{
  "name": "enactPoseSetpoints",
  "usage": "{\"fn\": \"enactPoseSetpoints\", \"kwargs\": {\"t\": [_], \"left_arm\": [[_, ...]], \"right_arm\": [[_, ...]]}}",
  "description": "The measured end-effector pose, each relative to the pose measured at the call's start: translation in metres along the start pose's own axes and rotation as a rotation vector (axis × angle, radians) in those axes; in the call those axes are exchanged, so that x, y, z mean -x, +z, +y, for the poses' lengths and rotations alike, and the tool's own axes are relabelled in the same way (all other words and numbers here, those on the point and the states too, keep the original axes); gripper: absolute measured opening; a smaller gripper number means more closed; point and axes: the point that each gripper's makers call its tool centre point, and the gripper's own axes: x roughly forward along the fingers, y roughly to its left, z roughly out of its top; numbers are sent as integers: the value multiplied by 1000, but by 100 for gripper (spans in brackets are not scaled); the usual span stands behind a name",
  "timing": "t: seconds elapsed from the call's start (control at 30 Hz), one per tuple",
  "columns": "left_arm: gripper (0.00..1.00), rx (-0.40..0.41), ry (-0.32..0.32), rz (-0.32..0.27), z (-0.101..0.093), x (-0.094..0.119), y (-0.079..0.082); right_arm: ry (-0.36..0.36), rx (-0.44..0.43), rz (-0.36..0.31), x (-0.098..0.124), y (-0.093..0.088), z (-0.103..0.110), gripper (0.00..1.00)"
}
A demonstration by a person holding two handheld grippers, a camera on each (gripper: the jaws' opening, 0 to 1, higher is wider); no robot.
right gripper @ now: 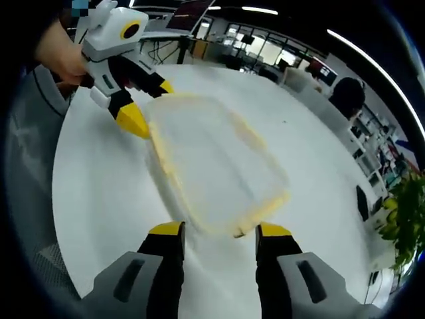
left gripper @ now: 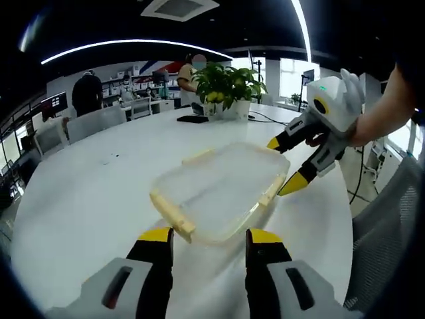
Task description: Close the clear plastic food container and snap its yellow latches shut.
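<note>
Left gripper view: clear food container (left gripper: pixel 222 191) with yellow latches (left gripper: pixel 172 216) sits on a round white table (left gripper: pixel 80 199).
Left gripper (left gripper: pixel 209 237) and right gripper (left gripper: pixel 284 165) face it from opposite ends, jaws spread apart, empty. A potted plant (left gripper: pixel 226 90) stands beyond.

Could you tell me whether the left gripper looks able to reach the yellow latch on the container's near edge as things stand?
Probably yes: the left gripper is open, the latch lies just ahead of its fingers, and only bare table is between them.
</note>
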Motion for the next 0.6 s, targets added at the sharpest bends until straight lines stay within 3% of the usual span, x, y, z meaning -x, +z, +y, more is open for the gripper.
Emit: {"fn": "enactPoseSetpoints", "kwargs": {"t": [0.23,0.6], "left_arm": [[37,-5,1,4,0,0,0],[36,-19,20,21,12,12,-8]], "right_arm": [[9,-16,-8,1,1,0,38],[32,48,-3,-7,13,10,36]]}}
